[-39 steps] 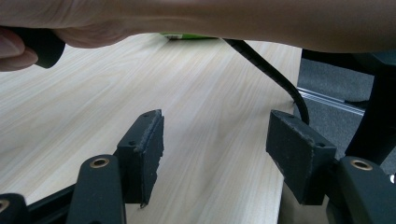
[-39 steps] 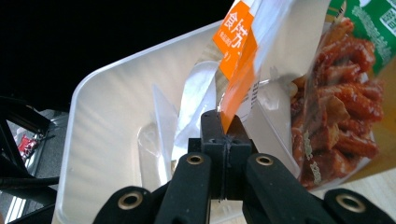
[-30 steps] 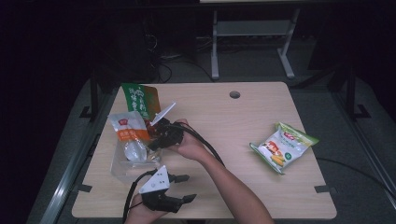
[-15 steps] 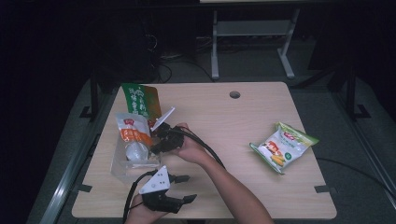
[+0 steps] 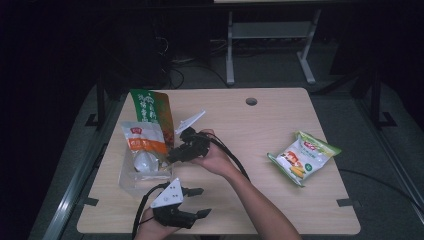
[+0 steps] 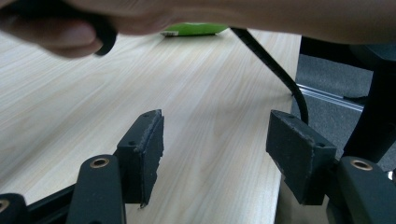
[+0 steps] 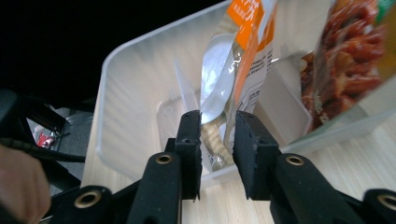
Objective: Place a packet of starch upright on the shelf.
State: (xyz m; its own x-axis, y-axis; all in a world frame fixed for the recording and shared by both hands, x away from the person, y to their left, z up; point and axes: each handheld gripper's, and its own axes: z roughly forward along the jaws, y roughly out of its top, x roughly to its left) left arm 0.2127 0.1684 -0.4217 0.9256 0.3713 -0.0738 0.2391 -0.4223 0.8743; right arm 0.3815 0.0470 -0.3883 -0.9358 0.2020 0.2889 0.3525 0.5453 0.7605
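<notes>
A clear plastic bin (image 5: 126,181) (image 7: 130,93) stands at the table's left. Two snack bags stand in it: an orange-and-white bag (image 5: 142,142) (image 7: 243,46) and a taller green bag (image 5: 152,112) with red contents (image 7: 350,56). My right gripper (image 5: 172,156) (image 7: 218,116) reaches into the bin from the right. Its jaws have just been opening, and the orange bag's lower edge sits loose in the gap between them. My left gripper (image 5: 202,201) (image 6: 215,135) rests near the table's front edge, open, with only bare wood between its jaws.
A yellow-green snack bag (image 5: 302,157) (image 6: 196,29) lies flat on the table's right side. A cable hole (image 5: 251,101) sits near the far edge. The right arm and its cable (image 5: 235,162) cross the table's middle. The bin stands close to the left edge.
The right gripper's jaws have parted off the orange bag, and that hand has drawn back slightly to the right. The bag stays standing in the bin. The left gripper has kept still.
</notes>
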